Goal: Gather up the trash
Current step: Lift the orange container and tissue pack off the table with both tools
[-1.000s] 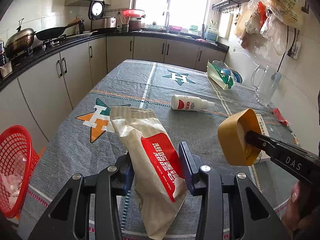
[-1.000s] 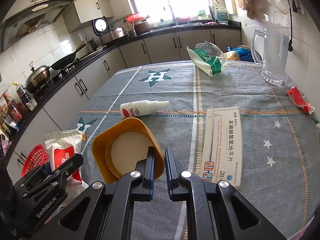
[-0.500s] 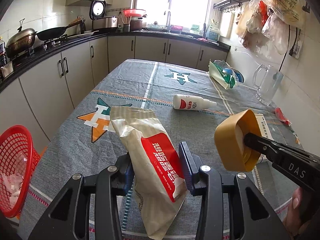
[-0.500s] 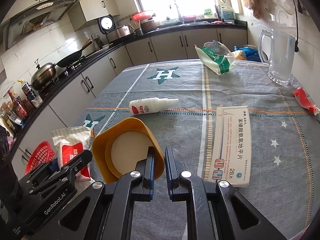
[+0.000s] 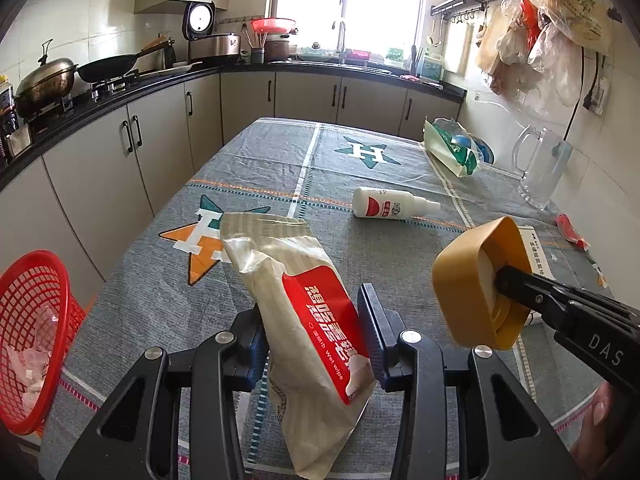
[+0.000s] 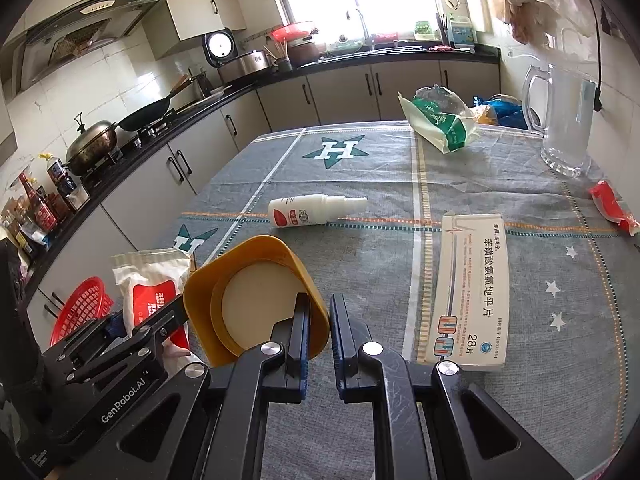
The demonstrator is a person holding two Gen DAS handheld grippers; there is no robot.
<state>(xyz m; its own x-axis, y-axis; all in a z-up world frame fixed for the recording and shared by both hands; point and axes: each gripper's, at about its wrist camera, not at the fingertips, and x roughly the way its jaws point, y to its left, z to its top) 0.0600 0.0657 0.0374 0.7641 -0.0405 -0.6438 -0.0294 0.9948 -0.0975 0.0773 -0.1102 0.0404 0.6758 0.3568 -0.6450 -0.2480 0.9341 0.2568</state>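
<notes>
Left wrist view: a wet wipe pack [image 5: 316, 320] is clamped between the fingers of the left gripper [image 5: 312, 328] and held above the table [image 5: 280, 160]. A yellow container [image 6: 256, 292] is pinched at its rim by the narrow right gripper [image 6: 319, 322]. A red basket [image 5: 32, 336] is seen beside the table edge.

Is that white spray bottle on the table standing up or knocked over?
Knocked over. The white spray bottle lies on its side on the tablecloth, its nozzle pointing toward the glass pitcher's side.
</notes>
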